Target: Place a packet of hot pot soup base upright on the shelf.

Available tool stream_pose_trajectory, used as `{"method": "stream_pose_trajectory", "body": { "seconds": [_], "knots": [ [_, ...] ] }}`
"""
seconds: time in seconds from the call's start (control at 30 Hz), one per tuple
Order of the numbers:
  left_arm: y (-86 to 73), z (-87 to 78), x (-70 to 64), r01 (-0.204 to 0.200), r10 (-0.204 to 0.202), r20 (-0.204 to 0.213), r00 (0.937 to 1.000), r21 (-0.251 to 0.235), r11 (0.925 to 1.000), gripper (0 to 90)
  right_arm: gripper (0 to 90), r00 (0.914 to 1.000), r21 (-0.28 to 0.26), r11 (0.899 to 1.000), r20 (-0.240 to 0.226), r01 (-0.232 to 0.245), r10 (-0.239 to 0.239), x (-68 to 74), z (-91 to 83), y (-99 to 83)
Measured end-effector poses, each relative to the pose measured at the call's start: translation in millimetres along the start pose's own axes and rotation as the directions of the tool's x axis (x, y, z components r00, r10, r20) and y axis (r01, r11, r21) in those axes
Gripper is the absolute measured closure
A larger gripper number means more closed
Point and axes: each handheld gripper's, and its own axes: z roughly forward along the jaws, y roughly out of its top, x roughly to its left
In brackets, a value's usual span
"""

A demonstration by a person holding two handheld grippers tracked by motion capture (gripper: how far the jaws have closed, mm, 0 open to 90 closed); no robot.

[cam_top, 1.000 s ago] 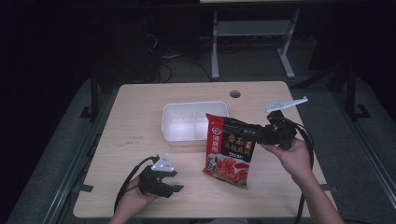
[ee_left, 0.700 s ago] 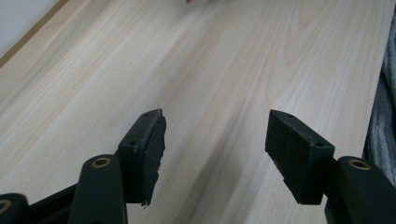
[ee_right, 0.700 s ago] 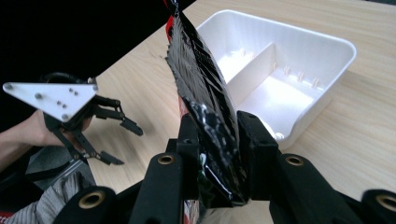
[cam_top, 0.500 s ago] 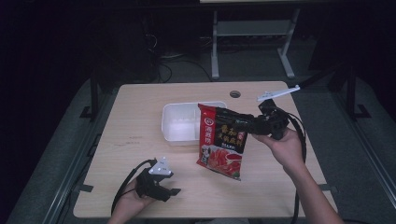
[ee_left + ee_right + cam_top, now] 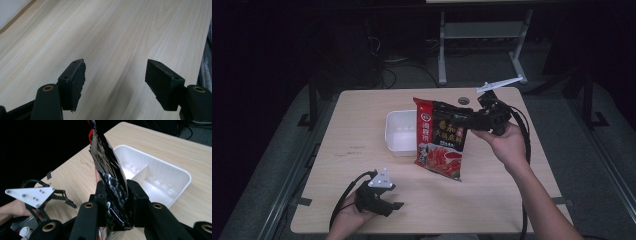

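Above the pale wood table (image 5: 512, 195) (dark room behind), right gripper (image 5: 462, 119) clamps a red packet (image 5: 439, 137) over a white tray (image 5: 399, 131); left gripper (image 5: 398, 206) rests agape.

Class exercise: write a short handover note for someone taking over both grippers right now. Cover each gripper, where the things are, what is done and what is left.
Right gripper: jaws shut on the top edge of the red and black snack bag, held lifted and hanging over the right end of the white tray.
Left gripper: jaws open, holding nothing, low at the near left of the table.
Done: bag picked up.
Left, probably: lower the bag into the tray and release; it is not yet inside.
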Motion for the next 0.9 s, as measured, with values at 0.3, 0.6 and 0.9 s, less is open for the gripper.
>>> {"method": "stream_pose_trajectory", "body": {
  "seconds": [0.3,0.6,0.9],
  "knots": [
    [-2.0,-3.4,3.2,0.012,-0.012,-0.001,0.9999,-0.018,0.9998,31.6,71.7,0.9998,-0.001,1.0,0.009,0.015,-0.015,1.1,13.1,25.6],
    [-2.8,-3.5,3.2,0.01,-0.01,0.006,0.9999,-0.02,0.9998,31.5,71.7,0.9979,0.022,0.998,0.04,0.051,-0.051,6.0,42.9,52.5],
    [-2.9,-4.0,3.4,0.006,-0.006,0.011,0.9999,-0.023,0.9997,31.4,71.7,0.9969,0.015,0.999,0.06,0.051,-0.052,8.8,61.8,71.9]
  ]
}}
